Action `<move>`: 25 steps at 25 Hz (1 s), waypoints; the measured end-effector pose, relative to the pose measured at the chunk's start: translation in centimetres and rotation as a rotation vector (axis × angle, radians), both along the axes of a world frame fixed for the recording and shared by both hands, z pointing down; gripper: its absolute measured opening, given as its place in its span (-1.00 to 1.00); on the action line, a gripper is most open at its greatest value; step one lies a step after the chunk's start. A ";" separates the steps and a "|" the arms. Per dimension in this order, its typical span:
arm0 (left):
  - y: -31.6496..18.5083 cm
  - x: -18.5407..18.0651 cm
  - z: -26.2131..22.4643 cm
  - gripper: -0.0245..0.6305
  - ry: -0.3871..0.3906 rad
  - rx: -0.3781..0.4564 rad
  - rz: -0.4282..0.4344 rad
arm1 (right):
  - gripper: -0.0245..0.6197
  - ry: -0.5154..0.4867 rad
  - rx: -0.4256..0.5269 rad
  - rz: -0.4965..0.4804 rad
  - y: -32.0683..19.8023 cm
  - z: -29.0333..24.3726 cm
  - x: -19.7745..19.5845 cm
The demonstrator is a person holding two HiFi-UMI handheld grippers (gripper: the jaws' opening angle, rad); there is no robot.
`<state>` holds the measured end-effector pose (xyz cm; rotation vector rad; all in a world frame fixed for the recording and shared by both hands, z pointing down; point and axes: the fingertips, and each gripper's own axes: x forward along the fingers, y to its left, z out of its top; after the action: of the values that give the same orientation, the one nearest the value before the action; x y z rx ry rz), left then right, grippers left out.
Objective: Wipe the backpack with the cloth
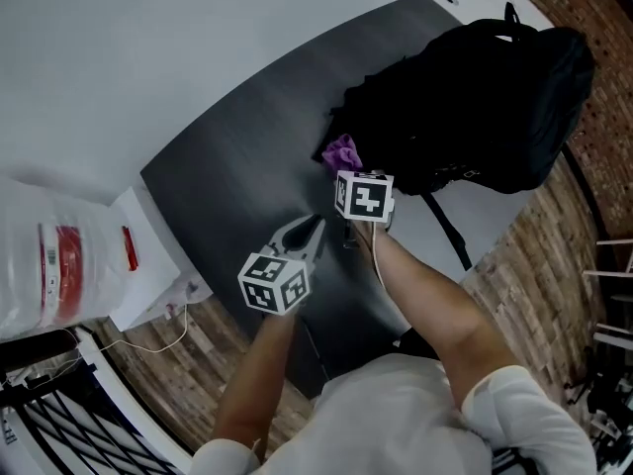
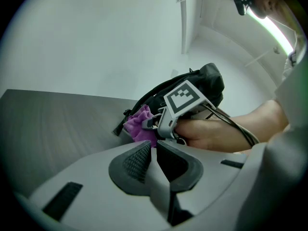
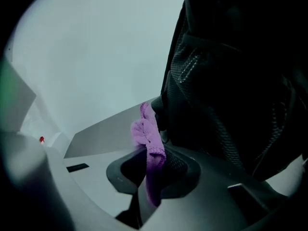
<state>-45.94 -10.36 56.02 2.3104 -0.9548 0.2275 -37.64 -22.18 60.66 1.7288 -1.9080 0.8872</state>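
A black backpack [image 1: 475, 97] lies on the dark table [image 1: 237, 156] at the upper right. My right gripper [image 1: 348, 174] is shut on a purple cloth [image 1: 343, 152], which sits against the backpack's near left side. In the right gripper view the cloth [image 3: 150, 138] hangs pinched between the jaws, right beside the backpack's mesh side [image 3: 226, 90]. My left gripper [image 1: 315, 228] is shut with nothing in it, a little nearer me and to the left of the right one. The left gripper view shows the cloth [image 2: 139, 125], the right gripper's marker cube and the backpack [image 2: 202, 85] ahead of its jaws.
A white plastic bag with red print [image 1: 49, 260] and a white box [image 1: 148, 265] sit at the table's left end. A backpack strap [image 1: 447, 228] trails toward me over the table's right edge. Brick-pattern floor [image 1: 534, 265] lies beyond. A white wall [image 2: 96, 37] stands behind the table.
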 end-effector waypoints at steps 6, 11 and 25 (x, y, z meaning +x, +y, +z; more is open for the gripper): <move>-0.3 -0.4 0.6 -0.86 -0.005 -0.020 -0.008 | -0.75 0.042 -0.041 0.049 -1.4 2.0 1.3; -0.4 0.1 0.9 -0.86 -0.001 -0.021 0.006 | -0.75 0.053 -0.057 0.053 -0.8 2.6 2.2; 0.6 3.7 0.0 -0.86 0.005 -0.009 0.081 | -0.75 0.082 -0.090 -0.005 2.8 3.0 4.4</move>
<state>-42.22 -9.78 56.00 2.3421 -0.8572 0.2582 -33.27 -19.42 63.69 1.6809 -1.7919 0.8730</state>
